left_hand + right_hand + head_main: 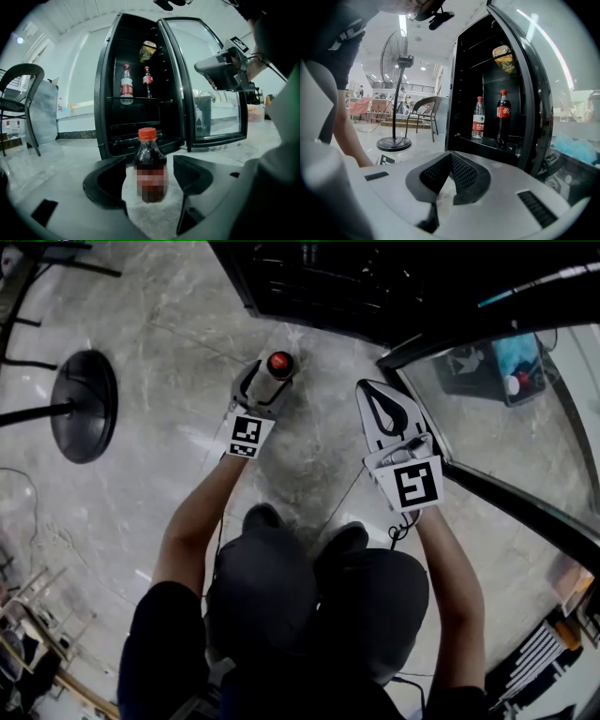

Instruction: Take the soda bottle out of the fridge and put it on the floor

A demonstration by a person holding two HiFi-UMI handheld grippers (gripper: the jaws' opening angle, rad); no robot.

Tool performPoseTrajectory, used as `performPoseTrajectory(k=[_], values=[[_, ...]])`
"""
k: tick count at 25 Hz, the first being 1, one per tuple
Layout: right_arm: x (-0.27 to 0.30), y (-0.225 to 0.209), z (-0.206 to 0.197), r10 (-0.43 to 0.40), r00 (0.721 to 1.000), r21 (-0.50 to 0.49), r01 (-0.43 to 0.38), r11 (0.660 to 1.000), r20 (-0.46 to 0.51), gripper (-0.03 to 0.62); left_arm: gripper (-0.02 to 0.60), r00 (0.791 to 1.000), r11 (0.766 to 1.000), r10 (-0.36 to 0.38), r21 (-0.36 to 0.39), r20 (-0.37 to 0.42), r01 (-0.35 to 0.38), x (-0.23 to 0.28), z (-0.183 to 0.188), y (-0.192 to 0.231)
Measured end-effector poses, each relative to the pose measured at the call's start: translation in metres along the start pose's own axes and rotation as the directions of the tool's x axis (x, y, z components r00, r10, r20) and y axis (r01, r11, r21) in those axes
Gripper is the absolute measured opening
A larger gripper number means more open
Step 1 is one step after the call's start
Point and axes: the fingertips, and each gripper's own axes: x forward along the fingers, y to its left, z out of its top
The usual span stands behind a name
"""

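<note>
Left tongs (150, 171): jaws wide, one either side of the soda bottle (150, 157), a gap showing on the right side at least; not clamped. Bottle stands upright on the floor (319, 451) between the jaws, red cap up, just ahead of the open fridge (106, 93).

Right tongs (450, 161): jaws narrow, tips meeting, nothing held; off to the right of the left tongs, beside the glass fridge door (220, 108).

Judgement: removal done, bottle placed. Remaining: back the left tongs off without tipping the bottle.
</note>
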Motion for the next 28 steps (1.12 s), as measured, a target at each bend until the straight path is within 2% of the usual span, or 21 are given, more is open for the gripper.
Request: performPoseTrajectory(k=[10,14,17,23,28], values=[[0.002,-0.001,0.007,0.004,1.000,-0.008,-0.004,1.000,0.013,0.018,0.312,0.997,1.000,-0.001,0.015,0.078,-0.001,-0.045,0.035,0.016],[0.001,-0.002,0.011,0.009,1.000,-0.012,-0.009,1.000,0.020,0.018,0.251,0.994,1.000,0.012,0.026,0.113,-0.015,-0.065,0.057,0.023],[-0.001,-0.002,0.014,0.014,1.000,-0.012,-0.013,1.000,0.027,0.018,0.173,0.990,0.999,0.025,0.034,0.138,-0.030,-0.076,0.074,0.027],[-0.002,-0.003,0.025,0.018,0.999,-0.008,-0.018,1.000,0.051,0.018,0.057,0.983,0.999,0.037,0.021,0.178,-0.041,-0.091,0.105,0.030],[-0.010,-0.005,0.039,0.019,0.998,-0.017,-0.018,1.000,0.064,0.018,0.025,0.982,0.998,0.052,0.023,0.184,-0.057,-0.105,0.136,0.031]])
